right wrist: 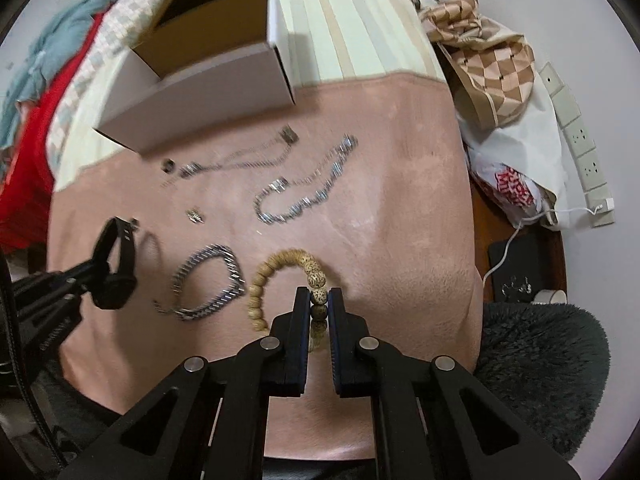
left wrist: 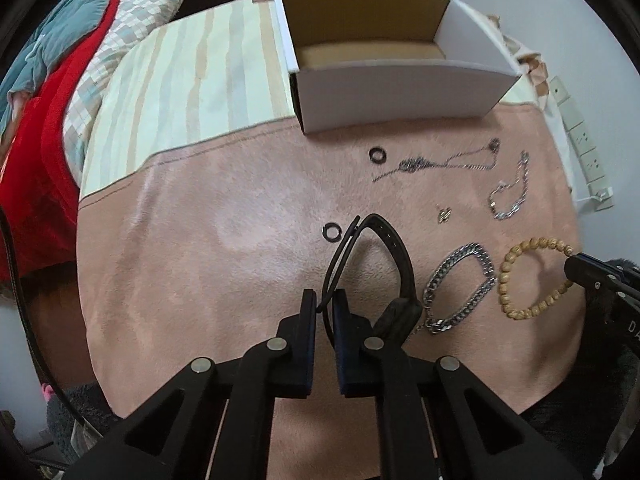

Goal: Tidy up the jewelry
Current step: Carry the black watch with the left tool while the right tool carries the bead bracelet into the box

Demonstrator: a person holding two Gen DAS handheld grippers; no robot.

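Observation:
My left gripper (left wrist: 325,300) is shut on the strap of a black watch (left wrist: 394,256) and holds it just above the pink cloth; it also shows in the right wrist view (right wrist: 114,268). My right gripper (right wrist: 320,296) is shut on a wooden bead bracelet (right wrist: 280,268), seen too in the left wrist view (left wrist: 532,276). A heavy silver chain bracelet (left wrist: 460,284) (right wrist: 208,280) lies between them. Farther off lie a silver link bracelet (right wrist: 304,192), a thin necklace (left wrist: 440,164), small earrings (left wrist: 443,213) and two black rings (left wrist: 378,155) (left wrist: 331,231). An open white box (left wrist: 400,92) (right wrist: 192,92) stands beyond.
The pink cloth (right wrist: 400,184) lies over a striped sheet (left wrist: 192,80). Red and teal bedding (left wrist: 36,140) is at the left. Bags (right wrist: 496,80), a power strip (right wrist: 580,144) and a cable are at the right. A dark fluffy cushion (right wrist: 540,368) sits at the lower right.

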